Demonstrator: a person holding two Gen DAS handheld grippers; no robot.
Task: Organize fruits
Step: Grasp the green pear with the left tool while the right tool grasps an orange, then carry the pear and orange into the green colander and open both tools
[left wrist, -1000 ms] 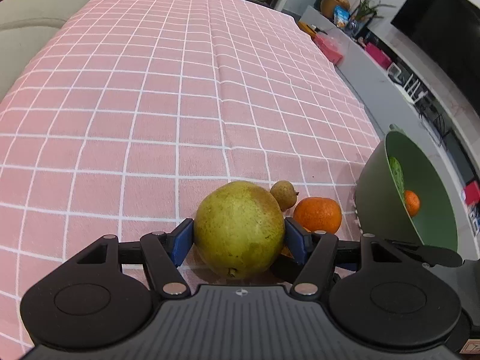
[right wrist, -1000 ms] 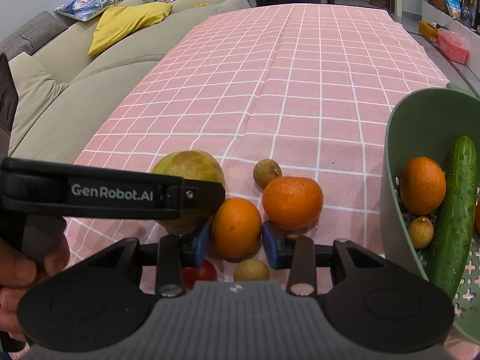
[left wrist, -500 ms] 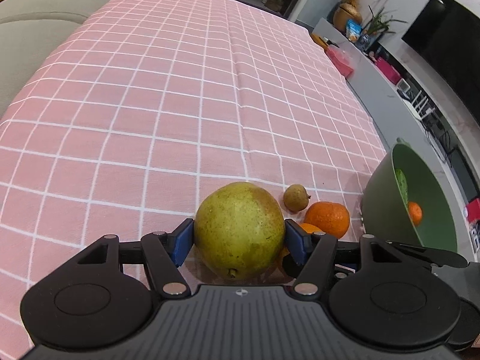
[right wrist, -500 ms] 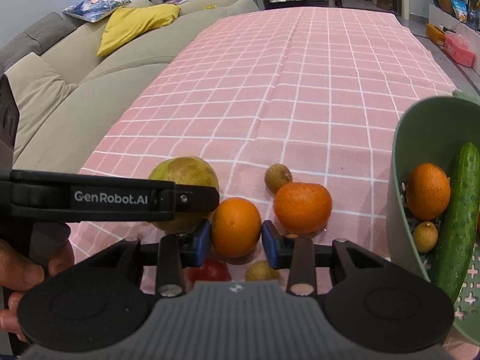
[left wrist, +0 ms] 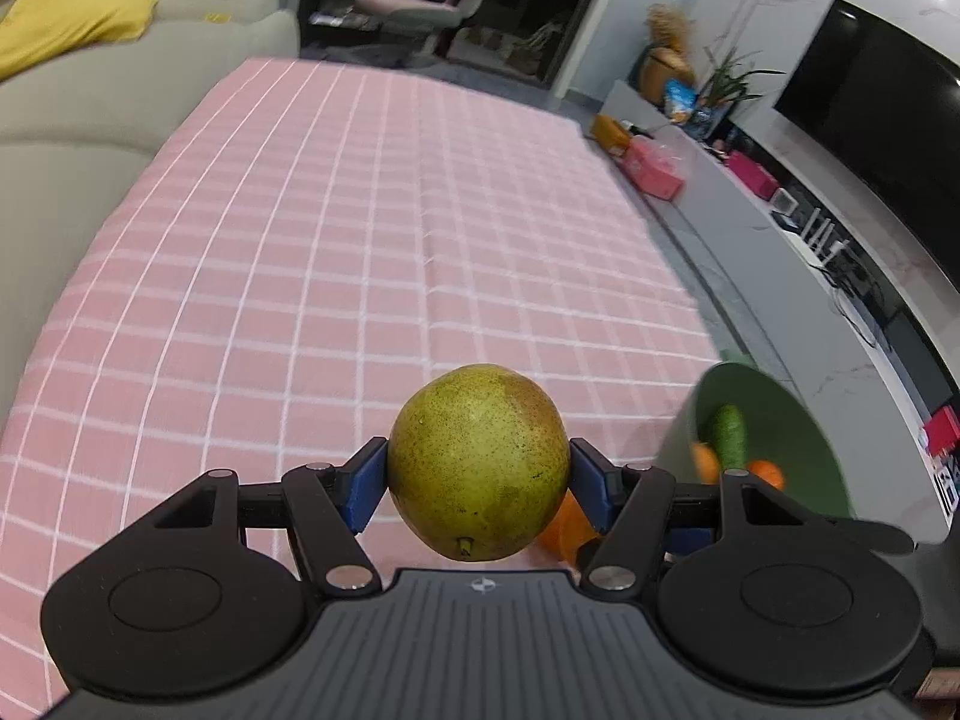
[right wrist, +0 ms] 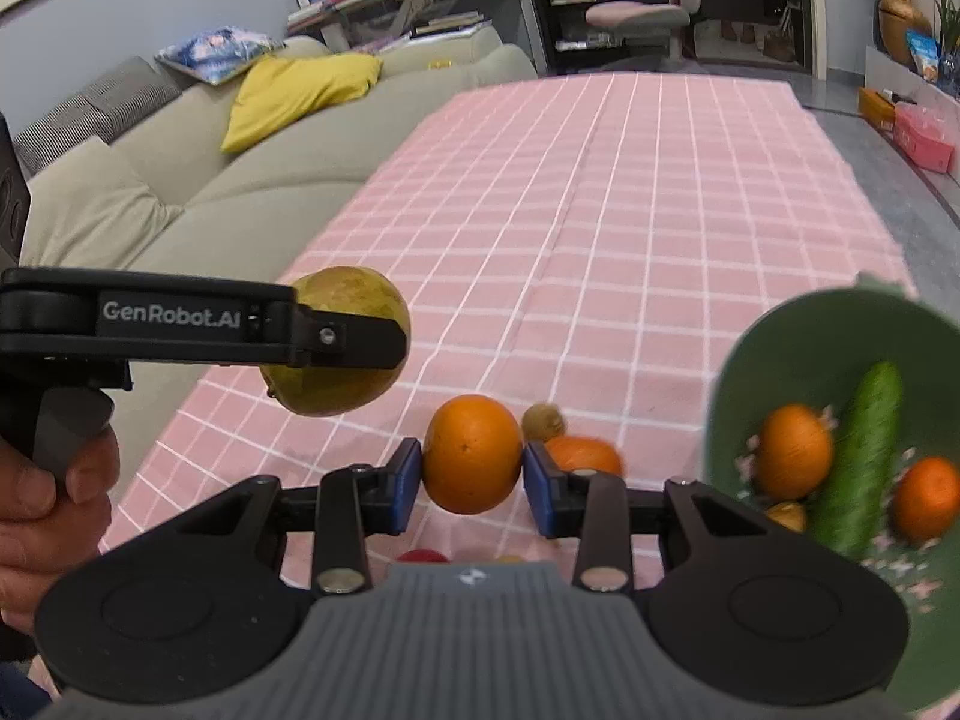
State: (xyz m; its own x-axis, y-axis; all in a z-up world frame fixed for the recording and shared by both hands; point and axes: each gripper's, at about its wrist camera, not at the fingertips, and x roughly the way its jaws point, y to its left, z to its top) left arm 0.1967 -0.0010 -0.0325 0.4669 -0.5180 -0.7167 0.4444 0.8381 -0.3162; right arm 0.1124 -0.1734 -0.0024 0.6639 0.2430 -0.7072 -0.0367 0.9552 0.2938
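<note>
Fruits are in both your grippers, clear of the pink checked cloth (left wrist: 360, 240).

Left wrist view: your left gripper (left wrist: 478, 477) is clamped on the green pear (left wrist: 478, 462), blue pads on its flanks, stem end toward the camera. The green bowl (left wrist: 798, 420) sits to its right and lower, so carry the pear rightward.

Right wrist view: your right gripper (right wrist: 472, 480) is clamped on an orange (right wrist: 472, 453). The bowl (right wrist: 792, 348) is near on its right, holding a cucumber (right wrist: 861, 456) and oranges. This hand is nearer the bowl; I judge it should drop first. A small brown fruit (right wrist: 542, 420) and another orange (right wrist: 585, 456) lie on the cloth.
</note>
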